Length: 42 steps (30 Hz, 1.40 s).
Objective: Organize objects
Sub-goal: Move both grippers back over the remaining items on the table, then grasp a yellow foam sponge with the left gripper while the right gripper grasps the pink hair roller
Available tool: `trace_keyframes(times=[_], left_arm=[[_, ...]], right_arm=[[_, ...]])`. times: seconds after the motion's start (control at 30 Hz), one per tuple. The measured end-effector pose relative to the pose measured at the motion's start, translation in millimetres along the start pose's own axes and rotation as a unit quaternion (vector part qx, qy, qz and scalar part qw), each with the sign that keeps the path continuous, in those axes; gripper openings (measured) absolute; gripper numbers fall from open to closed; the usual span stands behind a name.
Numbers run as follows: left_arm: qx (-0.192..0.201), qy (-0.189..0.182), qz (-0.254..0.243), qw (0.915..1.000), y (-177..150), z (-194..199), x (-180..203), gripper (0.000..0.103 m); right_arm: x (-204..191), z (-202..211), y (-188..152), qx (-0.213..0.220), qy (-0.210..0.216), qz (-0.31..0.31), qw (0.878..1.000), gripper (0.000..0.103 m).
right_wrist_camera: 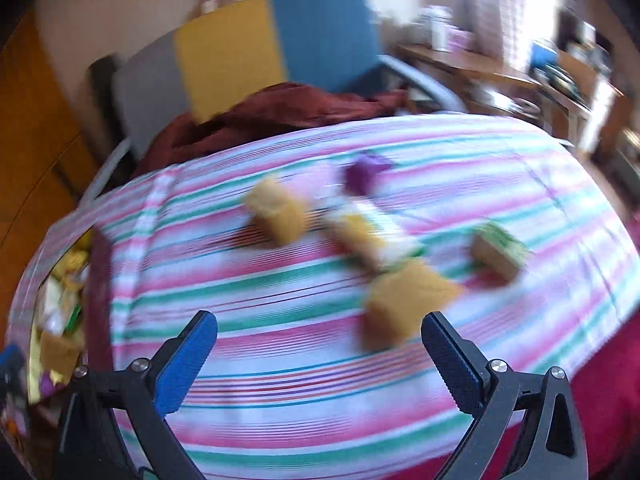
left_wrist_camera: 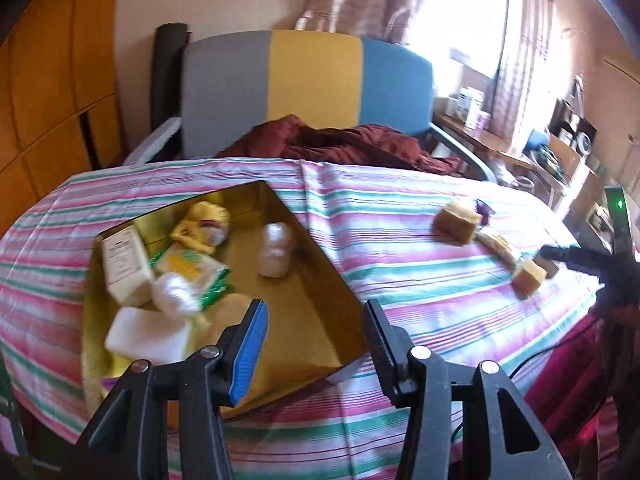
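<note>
Gold box (left_wrist_camera: 316, 264) sat near the left edge of the striped tablecloth (left_wrist_camera: 400, 248), already holding a pile of packets.

Left gripper (left_wrist_camera: 316, 320) hung over the box's near corner, jaws spread wide and nothing between them. Right gripper (right_wrist_camera: 320, 344) was wide apart too, just short of a tan block (right_wrist_camera: 400, 304) toward the right side of the table. Another tan block (right_wrist_camera: 276, 212), a purple cube (right_wrist_camera: 366, 172) and a green-and-tan pack (right_wrist_camera: 500, 252) lay further back, all pretty blurry. Maroon cloth (left_wrist_camera: 340, 140) bunched at the far edge.
</note>
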<state>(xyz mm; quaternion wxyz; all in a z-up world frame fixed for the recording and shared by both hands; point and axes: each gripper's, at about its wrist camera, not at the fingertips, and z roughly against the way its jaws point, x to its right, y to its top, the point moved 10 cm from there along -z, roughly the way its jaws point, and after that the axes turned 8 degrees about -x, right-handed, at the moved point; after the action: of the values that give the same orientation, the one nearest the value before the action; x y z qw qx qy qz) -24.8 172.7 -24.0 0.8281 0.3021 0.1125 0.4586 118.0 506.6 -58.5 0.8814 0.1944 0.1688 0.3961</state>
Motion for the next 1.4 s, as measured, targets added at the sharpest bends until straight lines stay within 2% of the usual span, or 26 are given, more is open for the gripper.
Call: trace_keyframes(times=[0.2, 0.33, 0.4, 0.6, 0.77, 0.83, 0.97, 1.13, 1.17, 1.2, 1.23, 1.3, 1.4], left_arm=[[-0.024, -0.028, -0.038, 0.9986, 1, -18, 40, 0.050], [-0.040, -0.044, -0.075, 0.9954, 5, -32, 75, 0.050], [-0.049, -0.057, -0.090, 0.9931, 8, -40, 93, 0.050], [-0.087, -0.109, -0.124, 0.9825, 15, -76, 151, 0.050], [-0.129, -0.139, -0.126, 0.9737, 12, -108, 188, 0.050], [-0.148, -0.151, -0.118, 0.9704, 13, -119, 197, 0.050], [-0.187, -0.177, -0.067, 0.9639, 30, -145, 206, 0.050], [-0.178, -0.165, -0.033, 0.9695, 70, -175, 216, 0.051], [-0.175, -0.160, -0.030, 0.9710, 76, -179, 216, 0.061], [-0.171, -0.155, -0.029, 0.9725, 83, -185, 219, 0.076], [-0.167, -0.153, -0.027, 0.9735, 91, -191, 221, 0.082], [-0.168, -0.156, -0.009, 0.9733, 101, -201, 226, 0.085], [-0.182, -0.168, 0.041, 0.9680, 115, -217, 230, 0.085]], right_arm=[[98, 16, 18, 0.019, -0.028, -0.117, 0.993, 0.103], [137, 13, 22, 0.019, -0.029, -0.172, 0.985, 0.103], [145, 6, 19, 0.015, -0.021, -0.186, 0.982, 0.103], [140, 3, 19, 0.023, 0.049, -0.207, 0.977, 0.103], [134, 6, 19, 0.037, 0.095, -0.215, 0.971, 0.103], [133, 5, 19, 0.037, 0.109, -0.215, 0.970, 0.103], [131, 5, 20, 0.041, 0.122, -0.214, 0.968, 0.103], [129, 5, 20, 0.044, 0.138, -0.215, 0.966, 0.103], [129, 5, 20, 0.044, 0.141, -0.215, 0.965, 0.103], [129, 5, 21, 0.044, 0.146, -0.215, 0.965, 0.103], [129, 5, 20, 0.043, 0.149, -0.216, 0.964, 0.103], [128, 4, 20, 0.040, 0.155, -0.216, 0.963, 0.103], [127, 3, 20, 0.039, 0.161, -0.215, 0.962, 0.103]])
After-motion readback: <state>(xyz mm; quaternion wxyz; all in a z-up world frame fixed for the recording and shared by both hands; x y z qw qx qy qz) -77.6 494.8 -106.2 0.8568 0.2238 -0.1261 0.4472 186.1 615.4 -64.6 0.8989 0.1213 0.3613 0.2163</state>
